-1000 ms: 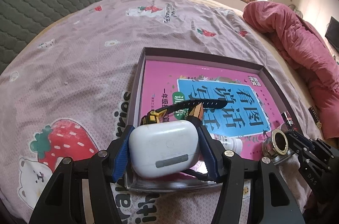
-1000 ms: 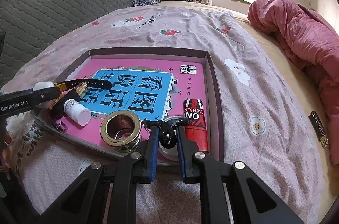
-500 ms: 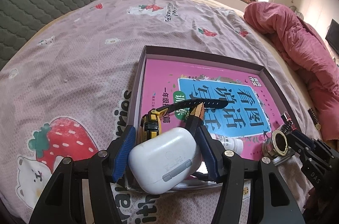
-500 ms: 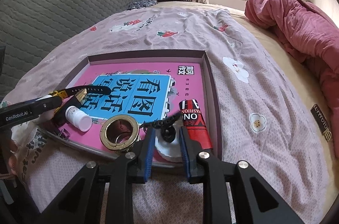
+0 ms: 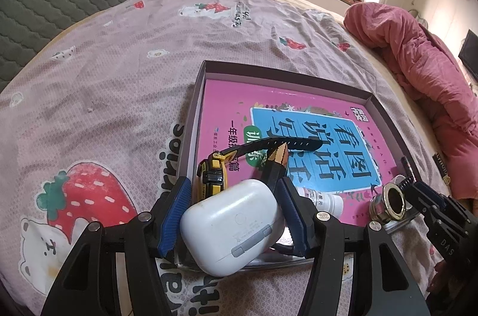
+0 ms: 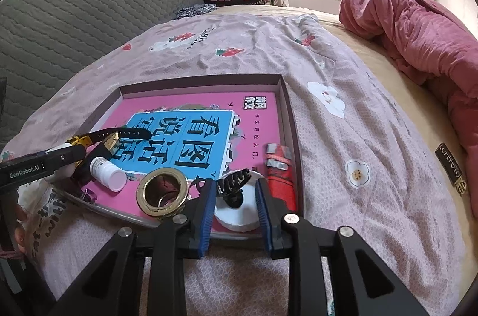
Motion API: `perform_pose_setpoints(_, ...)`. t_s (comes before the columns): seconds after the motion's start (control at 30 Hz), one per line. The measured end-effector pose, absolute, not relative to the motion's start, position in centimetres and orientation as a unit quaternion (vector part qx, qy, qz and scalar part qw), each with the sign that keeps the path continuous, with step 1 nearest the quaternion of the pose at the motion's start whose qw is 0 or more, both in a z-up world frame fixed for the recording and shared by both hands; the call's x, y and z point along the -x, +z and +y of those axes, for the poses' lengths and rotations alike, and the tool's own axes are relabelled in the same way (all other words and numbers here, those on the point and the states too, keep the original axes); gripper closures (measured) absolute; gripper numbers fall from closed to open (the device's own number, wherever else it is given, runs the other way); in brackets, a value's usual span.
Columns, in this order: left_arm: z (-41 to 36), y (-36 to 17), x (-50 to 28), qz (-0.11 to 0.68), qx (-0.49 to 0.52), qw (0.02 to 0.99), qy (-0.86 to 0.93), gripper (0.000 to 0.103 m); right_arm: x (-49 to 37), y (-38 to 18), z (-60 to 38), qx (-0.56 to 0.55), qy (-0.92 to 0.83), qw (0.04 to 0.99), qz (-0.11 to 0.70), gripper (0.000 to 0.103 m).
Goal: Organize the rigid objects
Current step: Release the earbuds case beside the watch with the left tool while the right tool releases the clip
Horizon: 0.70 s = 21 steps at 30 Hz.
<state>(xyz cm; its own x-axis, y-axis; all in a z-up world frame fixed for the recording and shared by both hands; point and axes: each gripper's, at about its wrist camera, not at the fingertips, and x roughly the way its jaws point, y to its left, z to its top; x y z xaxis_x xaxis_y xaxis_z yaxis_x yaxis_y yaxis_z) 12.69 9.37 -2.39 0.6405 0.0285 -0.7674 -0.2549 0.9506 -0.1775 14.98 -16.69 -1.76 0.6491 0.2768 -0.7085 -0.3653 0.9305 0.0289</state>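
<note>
while the left tool (image 5: 233, 222) pinches a white earbud case (image 5: 231, 226) over the tray (image 6: 286, 95), the right tool (image 6: 234, 207) is opening around a black hair clip (image 6: 234, 186); most items already sit inside.

Both views ride on the handheld grippers, close above a bed, angled down and forward toward the window wall. The left wrist view sits at the shallow box's (image 5: 298, 78) near-left corner; the right wrist view sits at its near-right corner (image 6: 288, 119). Both share the pink book (image 5: 298, 113) (image 6: 254, 119) and the brass ring (image 5: 394, 201) (image 6: 162, 190), probably tape.
</note>
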Motion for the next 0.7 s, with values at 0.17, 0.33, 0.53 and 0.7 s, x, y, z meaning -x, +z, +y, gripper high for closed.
perform_pose_setpoints(0.17, 9.5, -2.4, -12.7, 0.417, 0.136, 0.895, 0.079, 0.041, -15.0, -1.4, -17.1, 0.052, 0.173, 0.910, 0.374, 0.062)
perform_pose_setpoints(0.33, 9.3, -2.4, -12.7, 0.415, 0.131, 0.897, 0.080, 0.040, -14.8, -1.1, -17.1, 0.049, 0.176, 0.912, 0.369, 0.062)
perform_pose_setpoints(0.53, 8.8, -2.2, -12.5, 0.418, 0.116, 0.898, 0.076, 0.036, -14.4, -0.5, -17.3, 0.043, 0.175, 0.916, 0.359, 0.061)
perform_pose_setpoints(0.7, 8.7, -1.6, -12.0, 0.411, 0.111, 0.902, 0.073, 0.032, -13.9, 0.1, -17.7, 0.030, 0.179, 0.919, 0.349, 0.050)
